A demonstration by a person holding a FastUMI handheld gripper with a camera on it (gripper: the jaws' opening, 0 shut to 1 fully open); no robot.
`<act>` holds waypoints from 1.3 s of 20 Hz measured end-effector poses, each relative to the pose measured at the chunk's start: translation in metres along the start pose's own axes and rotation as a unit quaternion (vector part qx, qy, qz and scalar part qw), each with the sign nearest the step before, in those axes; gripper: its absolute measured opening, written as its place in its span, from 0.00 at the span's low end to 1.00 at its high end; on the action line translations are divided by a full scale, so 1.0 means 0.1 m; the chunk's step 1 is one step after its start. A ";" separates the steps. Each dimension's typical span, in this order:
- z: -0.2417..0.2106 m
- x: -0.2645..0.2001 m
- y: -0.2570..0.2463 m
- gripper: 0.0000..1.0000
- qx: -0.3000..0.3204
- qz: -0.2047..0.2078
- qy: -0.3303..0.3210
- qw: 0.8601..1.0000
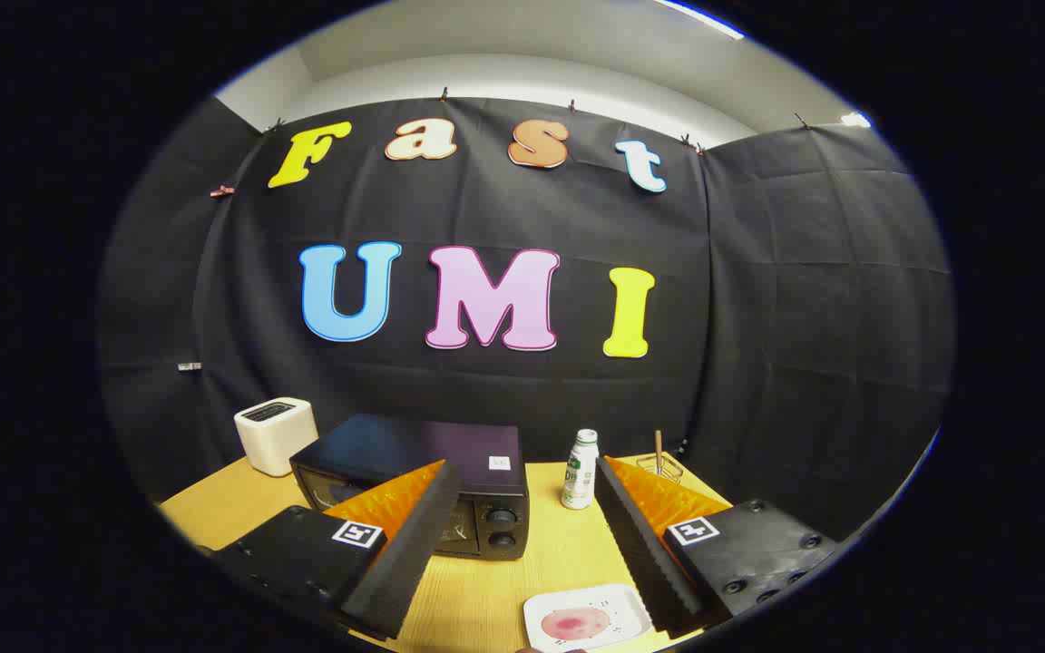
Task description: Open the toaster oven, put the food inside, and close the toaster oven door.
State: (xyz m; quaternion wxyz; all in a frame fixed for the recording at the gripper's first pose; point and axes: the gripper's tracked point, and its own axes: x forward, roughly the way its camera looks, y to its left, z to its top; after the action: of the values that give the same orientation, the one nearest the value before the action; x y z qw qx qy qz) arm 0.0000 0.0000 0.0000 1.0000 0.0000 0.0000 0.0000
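**Claw held apart above the surface**

The claw (522,535) is seen spread wide, nothing gripped between its ridged fingers (409,553). Between them, nearest, a white square plate (618,603) carrying a round pink food slice (575,623) is set on the pale wooden surface (495,589). Beyond the left finger, a black boxy toaster oven (450,476) is found, door closed, two knobs showing. A white bottle with unreadable green print (581,470) stands beside it; a white rounded toaster (275,435) is placed farther left.
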 end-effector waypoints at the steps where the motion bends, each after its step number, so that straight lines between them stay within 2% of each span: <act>1: 0.00 0.00 -0.01 0.98 -0.002 -0.001 0.000 1.000; 13: 0.04 -0.05 0.08 0.98 0.002 0.002 -0.002 1.000; 26: -0.07 0.15 0.30 0.98 0.004 0.007 0.018 1.000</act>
State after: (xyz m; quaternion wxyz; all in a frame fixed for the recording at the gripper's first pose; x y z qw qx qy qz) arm 0.0147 0.0297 -0.0074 0.9998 0.0045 0.0185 0.0074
